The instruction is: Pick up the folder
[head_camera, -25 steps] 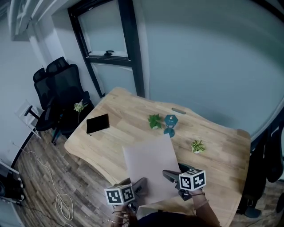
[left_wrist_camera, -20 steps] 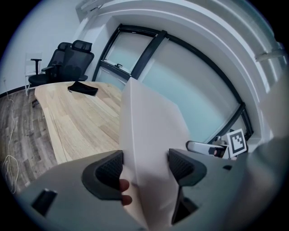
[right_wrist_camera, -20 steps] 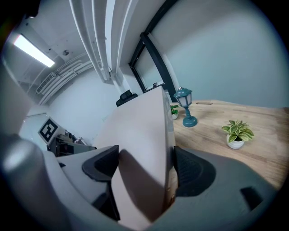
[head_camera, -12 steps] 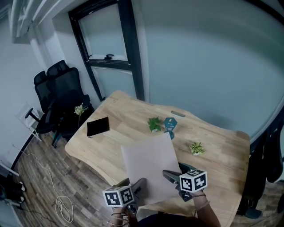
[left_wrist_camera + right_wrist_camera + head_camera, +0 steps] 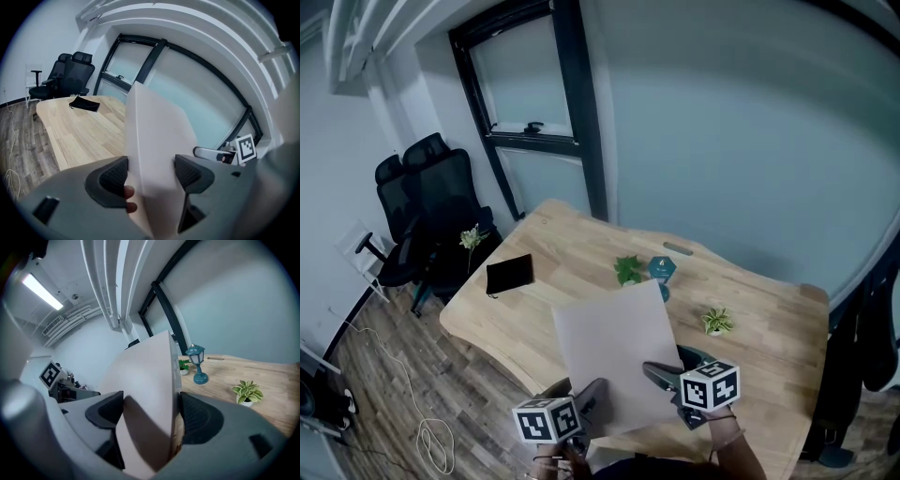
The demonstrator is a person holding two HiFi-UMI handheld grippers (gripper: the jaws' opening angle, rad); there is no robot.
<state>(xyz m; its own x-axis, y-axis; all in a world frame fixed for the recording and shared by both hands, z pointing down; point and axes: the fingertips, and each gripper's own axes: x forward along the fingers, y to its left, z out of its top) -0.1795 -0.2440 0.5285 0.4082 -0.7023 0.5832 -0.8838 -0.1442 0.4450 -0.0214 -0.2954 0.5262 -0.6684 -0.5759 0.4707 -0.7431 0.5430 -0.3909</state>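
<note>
On my feed it's a small office: pale blue-grey wall (image 5: 750, 141), dark-framed window (image 5: 530, 84) in the corner, two black office chairs (image 5: 422, 206) just beside the wooden bench (image 5: 572, 267), and a wood-plank floor (image 5: 384, 375) with a white cable (image 5: 425, 433) lying loose.

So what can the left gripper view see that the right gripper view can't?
Only the left gripper view shows the two black office chairs and the flat black pouch lying towards the far end of the light wooden table. Only the right gripper view shows the small teal lantern and a little potted green plant standing apart from it. Both views show the pale stiff folder clamped between that gripper's own dark fingers, the same table, and the black-framed window.
</note>
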